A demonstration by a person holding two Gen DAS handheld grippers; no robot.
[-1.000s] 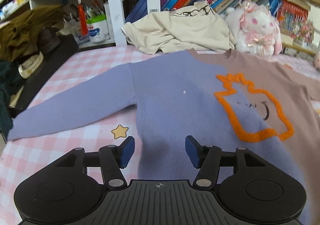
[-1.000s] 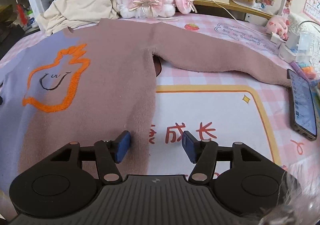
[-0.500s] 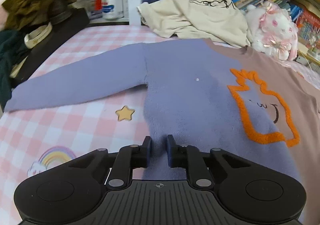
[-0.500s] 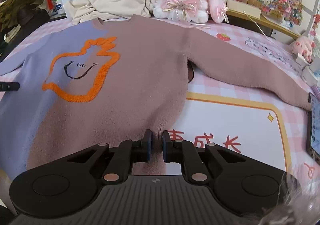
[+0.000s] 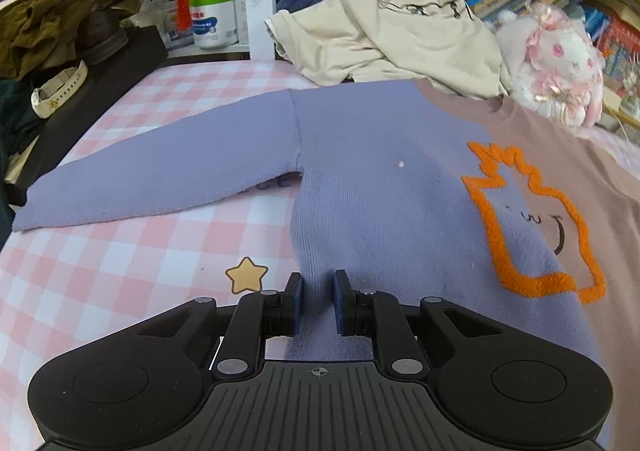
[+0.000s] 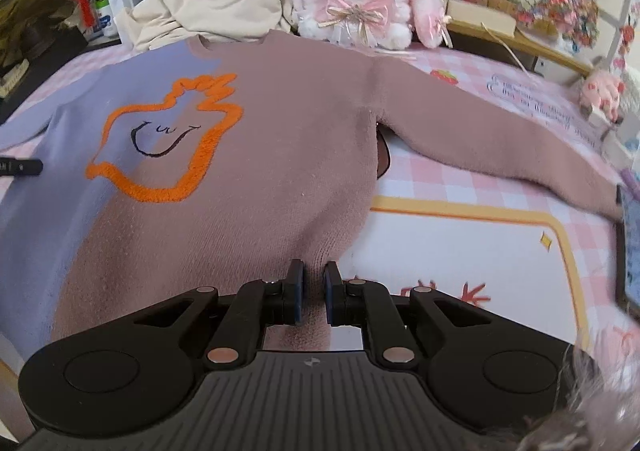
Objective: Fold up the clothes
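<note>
Both the left gripper (image 5: pixel 317 299) and right gripper (image 6: pixel 313 289) pinch the lilac-and-brown knitted sweater's (image 6: pixel 248 155) hem corners, jaws clamped on fabric, likely to lift it for folding.

A second ago both pairs of tongs stood wide open over the sweater's (image 5: pixel 380 187) hem. The left tongs (image 5: pixel 317 299) have since closed, pinching a ridge of purple knit between their pads. The right tongs (image 6: pixel 313 289) closed likewise on the brown side's edge, bunching it upward.
</note>
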